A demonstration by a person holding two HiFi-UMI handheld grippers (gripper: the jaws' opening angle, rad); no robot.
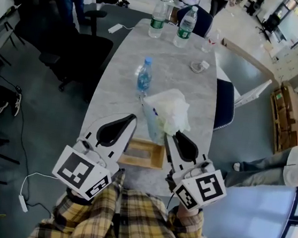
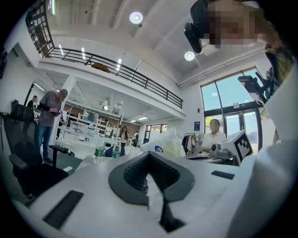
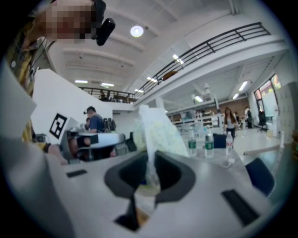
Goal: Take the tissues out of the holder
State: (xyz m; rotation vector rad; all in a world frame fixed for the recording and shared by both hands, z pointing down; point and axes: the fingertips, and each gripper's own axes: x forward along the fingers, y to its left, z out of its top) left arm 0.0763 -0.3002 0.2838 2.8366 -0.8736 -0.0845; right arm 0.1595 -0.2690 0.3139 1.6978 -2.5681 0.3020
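A soft pack of tissues in clear plastic wrap hangs in the air above the table. My right gripper is shut on its lower edge. In the right gripper view the pack rises straight up from between the jaws of the right gripper. The wooden holder lies on the table below, partly hidden by both grippers. My left gripper is shut and holds nothing, its tip just left of the pack. The left gripper view shows the pack ahead of the left gripper.
On the grey table a small water bottle stands just beyond the pack. Two larger bottles stand at the far end, with a small dish nearby. Black chairs line the left side. A person sits at the right.
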